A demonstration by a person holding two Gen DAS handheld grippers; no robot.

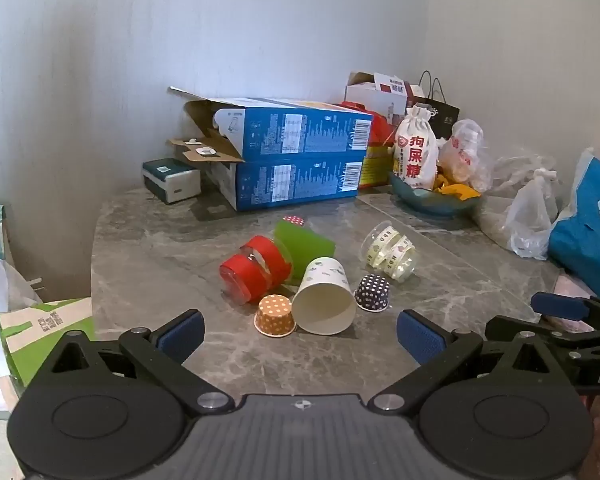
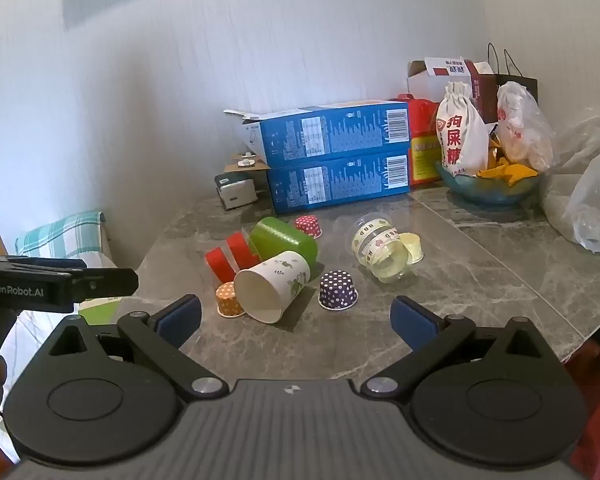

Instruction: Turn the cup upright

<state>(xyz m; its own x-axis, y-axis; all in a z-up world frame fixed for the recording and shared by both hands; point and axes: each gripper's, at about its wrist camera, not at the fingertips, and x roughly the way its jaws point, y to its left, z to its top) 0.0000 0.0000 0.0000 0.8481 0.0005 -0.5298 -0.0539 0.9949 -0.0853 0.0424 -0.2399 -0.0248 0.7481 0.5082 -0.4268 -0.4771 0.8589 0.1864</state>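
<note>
A white paper cup (image 1: 325,295) with a leaf print lies on its side on the grey marble table (image 1: 236,360), mouth toward me; it also shows in the right wrist view (image 2: 272,286). Beside it lie a green cup (image 1: 303,249), a clear cup with red bands (image 1: 254,270) and a clear cup with patterned tape (image 1: 390,256), all on their sides. My left gripper (image 1: 300,334) is open and empty, just short of the paper cup. My right gripper (image 2: 296,322) is open and empty, a little back from the cups.
Small dotted cupcake liners stand around the cups: orange (image 1: 275,315), dark purple (image 1: 373,292), red (image 2: 309,226). Two stacked blue boxes (image 1: 296,160) stand at the back by the wall. A teal bowl (image 1: 436,200) with bags and plastic bags (image 1: 532,216) fills the right side.
</note>
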